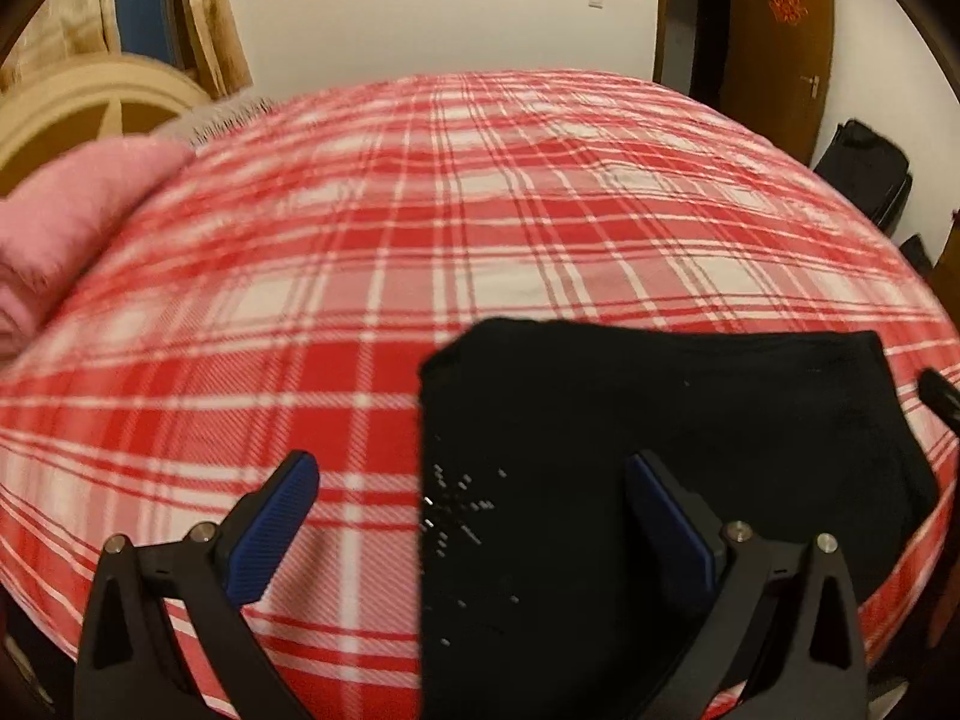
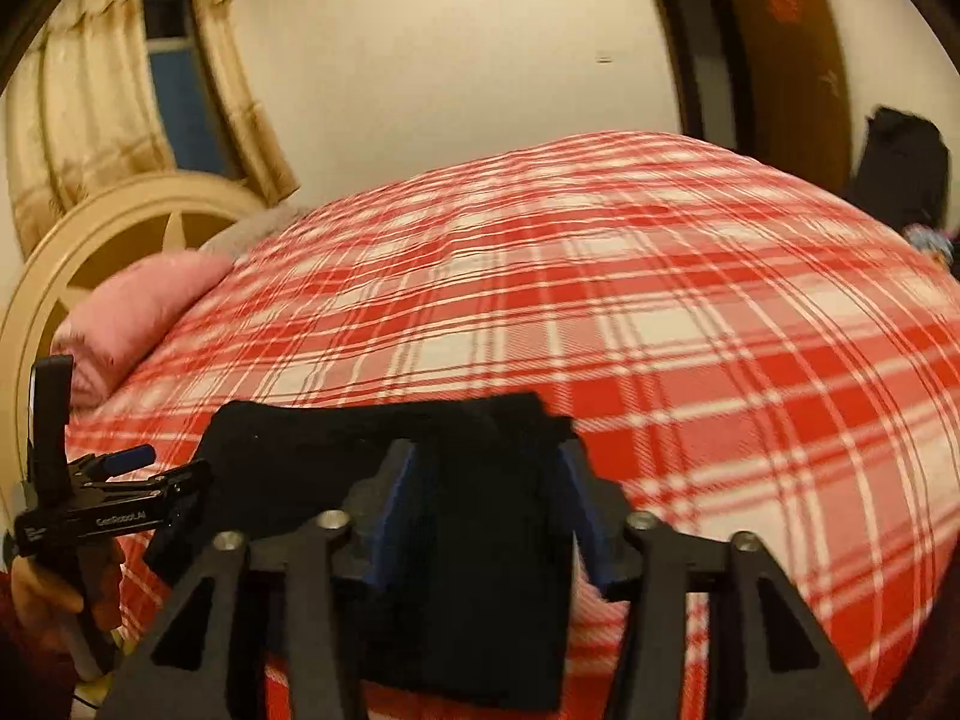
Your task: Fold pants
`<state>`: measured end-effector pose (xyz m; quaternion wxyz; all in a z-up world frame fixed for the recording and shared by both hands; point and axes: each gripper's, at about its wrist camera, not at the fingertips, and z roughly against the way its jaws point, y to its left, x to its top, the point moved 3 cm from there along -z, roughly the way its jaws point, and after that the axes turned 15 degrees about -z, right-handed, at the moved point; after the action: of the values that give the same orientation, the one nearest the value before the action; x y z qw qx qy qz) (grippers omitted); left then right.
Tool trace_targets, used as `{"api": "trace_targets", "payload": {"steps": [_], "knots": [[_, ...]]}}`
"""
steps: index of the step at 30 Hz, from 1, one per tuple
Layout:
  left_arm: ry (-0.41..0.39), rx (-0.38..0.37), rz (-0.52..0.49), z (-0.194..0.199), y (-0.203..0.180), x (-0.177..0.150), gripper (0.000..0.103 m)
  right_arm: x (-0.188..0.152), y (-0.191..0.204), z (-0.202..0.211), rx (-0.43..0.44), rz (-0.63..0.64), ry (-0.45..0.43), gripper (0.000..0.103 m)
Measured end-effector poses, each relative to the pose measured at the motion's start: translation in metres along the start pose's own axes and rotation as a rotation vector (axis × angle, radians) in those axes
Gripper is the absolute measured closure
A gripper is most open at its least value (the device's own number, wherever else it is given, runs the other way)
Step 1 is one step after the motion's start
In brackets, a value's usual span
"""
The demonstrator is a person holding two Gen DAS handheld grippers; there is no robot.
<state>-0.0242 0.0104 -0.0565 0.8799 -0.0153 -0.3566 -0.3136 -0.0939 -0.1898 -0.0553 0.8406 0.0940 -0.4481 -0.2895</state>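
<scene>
Lying folded and black on the plaid bed (image 1: 540,228), pants (image 1: 660,450) sitting beneath the wide-spread left gripper (image 1: 474,498), bunching between the partly closed right gripper (image 2: 486,480).

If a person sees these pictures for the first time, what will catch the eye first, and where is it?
First comes the red and white plaid bedspread, which fills the middle of both views. Next, the black pants lie on its near edge, with cloth between the fingers of the right gripper. A pink pillow sits far left by the cream headboard.
</scene>
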Motion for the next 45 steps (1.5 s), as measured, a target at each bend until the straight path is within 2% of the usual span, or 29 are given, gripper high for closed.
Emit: {"api": "trace_targets", "payload": {"steps": [4,7,13,19,28,33,36,40,43,45], "knots": [[0.009,0.001,-0.001,-0.005,0.001,0.004,0.000,-0.003,-0.017,-0.001,-0.020,-0.080,0.017,0.044],[0.022,-0.025,0.020,-0.009,0.000,0.004,0.000,-0.005,-0.024,-0.006,0.010,-0.140,0.056,0.043],[0.037,-0.040,0.029,-0.010,-0.006,-0.002,0.000,-0.009,-0.022,-0.007,0.026,-0.130,0.068,0.043],[0.043,-0.032,0.021,-0.010,-0.011,-0.001,0.000,-0.005,-0.028,0.002,0.041,-0.153,0.041,0.043],[0.059,-0.049,0.043,-0.009,-0.015,-0.008,0.000,-0.007,-0.044,0.013,0.026,-0.188,0.034,0.043],[0.041,-0.065,0.017,0.002,-0.018,-0.009,0.000,-0.002,-0.050,0.019,0.013,-0.207,0.012,0.043],[-0.006,-0.072,0.023,0.011,-0.012,-0.007,0.000,0.001,-0.052,0.020,0.011,-0.221,0.005,0.043],[-0.037,-0.109,0.083,0.010,-0.001,-0.002,0.000,-0.003,-0.049,0.011,0.030,-0.231,0.038,0.043],[-0.012,-0.173,0.136,-0.001,0.000,-0.001,0.000,-0.008,-0.043,0.001,0.027,-0.228,0.054,0.043],[0.025,-0.179,0.135,-0.011,-0.005,-0.003,0.000,-0.012,-0.042,-0.007,0.014,-0.230,0.068,0.043]]}}
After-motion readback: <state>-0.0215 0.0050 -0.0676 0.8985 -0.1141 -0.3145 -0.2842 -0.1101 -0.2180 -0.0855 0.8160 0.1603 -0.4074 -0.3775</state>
